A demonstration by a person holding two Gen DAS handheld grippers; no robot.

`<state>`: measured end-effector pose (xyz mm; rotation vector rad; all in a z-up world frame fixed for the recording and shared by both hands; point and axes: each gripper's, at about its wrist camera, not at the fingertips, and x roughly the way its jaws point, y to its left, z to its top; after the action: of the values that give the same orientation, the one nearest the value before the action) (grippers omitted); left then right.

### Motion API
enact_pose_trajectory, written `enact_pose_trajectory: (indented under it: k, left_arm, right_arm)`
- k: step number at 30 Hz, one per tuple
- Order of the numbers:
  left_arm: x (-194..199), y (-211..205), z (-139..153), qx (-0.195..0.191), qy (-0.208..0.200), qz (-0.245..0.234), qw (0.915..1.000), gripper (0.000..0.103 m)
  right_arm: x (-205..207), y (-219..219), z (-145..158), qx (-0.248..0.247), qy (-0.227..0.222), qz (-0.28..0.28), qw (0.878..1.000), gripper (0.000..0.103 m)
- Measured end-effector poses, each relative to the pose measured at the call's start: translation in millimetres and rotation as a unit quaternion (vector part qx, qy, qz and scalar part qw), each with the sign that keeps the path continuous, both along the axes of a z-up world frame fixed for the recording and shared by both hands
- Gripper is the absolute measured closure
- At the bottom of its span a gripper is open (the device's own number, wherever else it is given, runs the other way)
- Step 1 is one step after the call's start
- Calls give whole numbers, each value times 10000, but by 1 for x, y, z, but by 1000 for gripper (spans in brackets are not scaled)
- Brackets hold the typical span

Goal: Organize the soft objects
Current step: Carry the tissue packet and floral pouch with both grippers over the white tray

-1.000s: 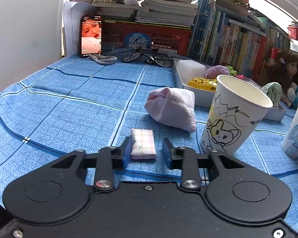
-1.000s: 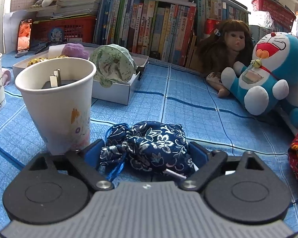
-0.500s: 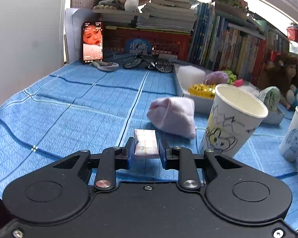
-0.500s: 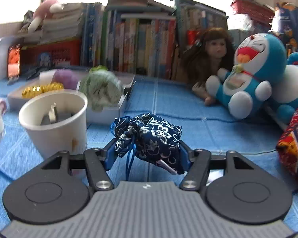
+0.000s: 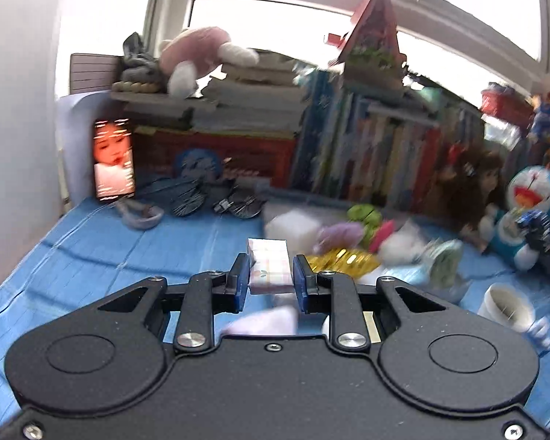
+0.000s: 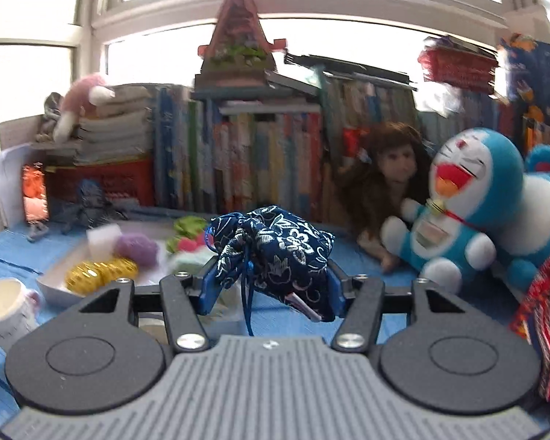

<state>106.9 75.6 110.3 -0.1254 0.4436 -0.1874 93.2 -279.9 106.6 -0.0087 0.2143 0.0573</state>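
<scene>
My left gripper (image 5: 270, 258) is shut on a small pink-checked tissue pack (image 5: 267, 247) and holds it in the air above the blue tablecloth (image 5: 128, 256). A pink towel (image 5: 267, 321) lies below it, half hidden by the gripper body. In the right wrist view my right gripper (image 6: 271, 269) has its jaws closing on a dark blue floral drawstring pouch (image 6: 275, 242). Both pads press into the cloth, the pouch hangs clear of the table, and its cord dangles. A white tray (image 6: 55, 286) holding several soft items sits behind and to the left.
Paper cups (image 5: 506, 306) (image 6: 5, 308) stand on the cloth. A blue cat plush (image 6: 469, 198) and a doll (image 6: 388, 168) lean against a row of books (image 6: 256, 161) at the back. A phone (image 5: 113, 159) and a toy bicycle (image 5: 209, 198) are at the back left.
Both grippers rose off the cloth. The left shut on the tissue pack and lifted it. The right closed in on the pouch and lifted it. The views now look higher, toward the window.
</scene>
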Motion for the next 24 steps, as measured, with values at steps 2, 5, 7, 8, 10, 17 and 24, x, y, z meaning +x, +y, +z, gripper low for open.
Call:
enact_pose_trajectory:
  k: [2,5,7,8,10,17,24]
  left_arm:
    - [11,-3,12,-124,-5,-118,9999,79]
    - [27,-11,27,-116,14,-314,9994,79]
    - [40,-18,31,-55,110,-414,9991,79]
    - [48,-22,32,-49,199,-466,9987,79]
    - [61,-28,30,-63,362,-571,9977,79]
    - [116,-50,6,-68,968,-641,9932,79]
    - [165,-67,-17,228,1386,-674,9878,79]
  right_arm:
    - [5,9,10,-2,5,155,9999,42]
    - [12,23,21,54,38,353,9994,42]
    - [20,31,29,120,89,475,9988,42]
    - [22,36,32,149,114,516,9985,42]
    - [29,44,38,234,168,611,9977,42]
    - [63,73,49,605,414,938,9929,42]
    - [108,106,53,897,800,1051,9872,42]
